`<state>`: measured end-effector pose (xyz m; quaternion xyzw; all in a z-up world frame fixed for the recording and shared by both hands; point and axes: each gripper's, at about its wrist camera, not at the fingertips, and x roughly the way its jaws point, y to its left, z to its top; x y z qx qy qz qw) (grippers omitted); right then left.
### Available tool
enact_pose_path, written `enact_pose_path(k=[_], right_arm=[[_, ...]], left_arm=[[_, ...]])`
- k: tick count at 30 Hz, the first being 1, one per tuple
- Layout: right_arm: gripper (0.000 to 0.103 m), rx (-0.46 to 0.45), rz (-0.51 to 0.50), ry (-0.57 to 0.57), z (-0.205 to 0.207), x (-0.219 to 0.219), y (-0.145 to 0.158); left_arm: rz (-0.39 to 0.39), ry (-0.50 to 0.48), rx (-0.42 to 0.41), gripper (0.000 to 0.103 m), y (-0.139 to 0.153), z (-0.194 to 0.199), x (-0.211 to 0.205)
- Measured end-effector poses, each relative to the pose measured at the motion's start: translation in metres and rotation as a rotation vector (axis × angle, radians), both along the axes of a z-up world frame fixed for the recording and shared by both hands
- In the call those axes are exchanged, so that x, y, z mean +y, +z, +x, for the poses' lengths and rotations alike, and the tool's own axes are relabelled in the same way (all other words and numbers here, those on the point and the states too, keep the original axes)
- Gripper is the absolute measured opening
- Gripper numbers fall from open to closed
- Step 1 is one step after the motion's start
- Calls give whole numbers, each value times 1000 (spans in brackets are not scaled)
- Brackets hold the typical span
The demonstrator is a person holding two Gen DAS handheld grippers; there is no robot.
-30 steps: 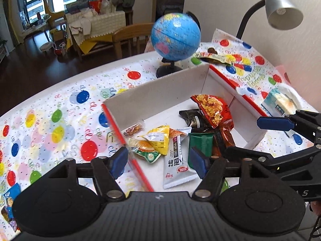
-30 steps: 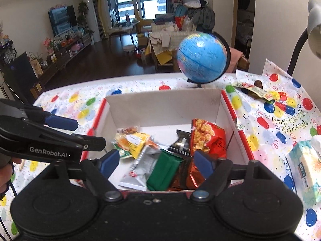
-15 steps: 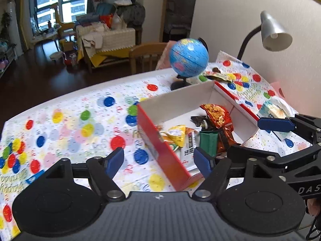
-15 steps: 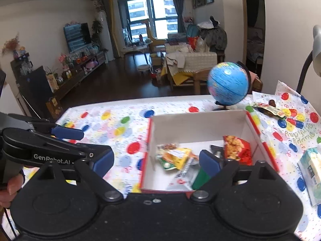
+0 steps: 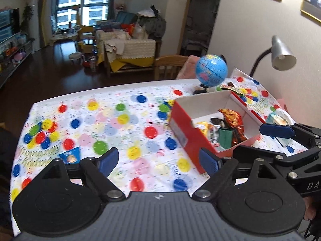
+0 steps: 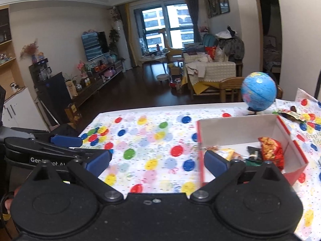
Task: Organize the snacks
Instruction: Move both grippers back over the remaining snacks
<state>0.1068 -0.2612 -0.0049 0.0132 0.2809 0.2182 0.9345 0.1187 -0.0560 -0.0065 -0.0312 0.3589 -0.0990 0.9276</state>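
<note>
A red box with a white inside (image 5: pixel 186 132) (image 6: pixel 238 132) stands on the balloon-print tablecloth at the right. It holds several snack packets, among them a red-orange one (image 5: pixel 232 118) (image 6: pixel 270 150), a green one (image 5: pixel 224 138) and a yellow one (image 5: pixel 204 126). My left gripper (image 5: pixel 158 160) is open and empty, raised above the table left of the box. My right gripper (image 6: pixel 157 161) is open and empty, raised near the box's left side. A blue snack packet (image 5: pixel 70 156) lies on the cloth at the left.
A blue globe (image 5: pixel 211 70) (image 6: pixel 258 91) stands behind the box. A grey desk lamp (image 5: pixel 282 56) leans over the right side. A tissue pack (image 5: pixel 278 118) lies right of the box. A loose wrapper (image 6: pixel 289 113) lies near the globe. A wooden chair (image 5: pixel 170 64) stands behind the table.
Both grippers have pulled back and up from over the box, and both views now take in much more of the table and room. Both stay open and empty.
</note>
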Motion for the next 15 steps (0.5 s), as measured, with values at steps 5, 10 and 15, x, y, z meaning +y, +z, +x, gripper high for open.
enact_pose_path(k=[5,10,15], right_arm=[[101,4,1,24,-12,29,-2],[101,17,-3,37,-18,55,-6],[101,35,-1,40,-22,77,-11]], left_arm=[[-13,54,-22,103,-1,-16,37],[-2,111,-13,103,-9,-30,70],[-10,199,28,103,-20,-38,106]])
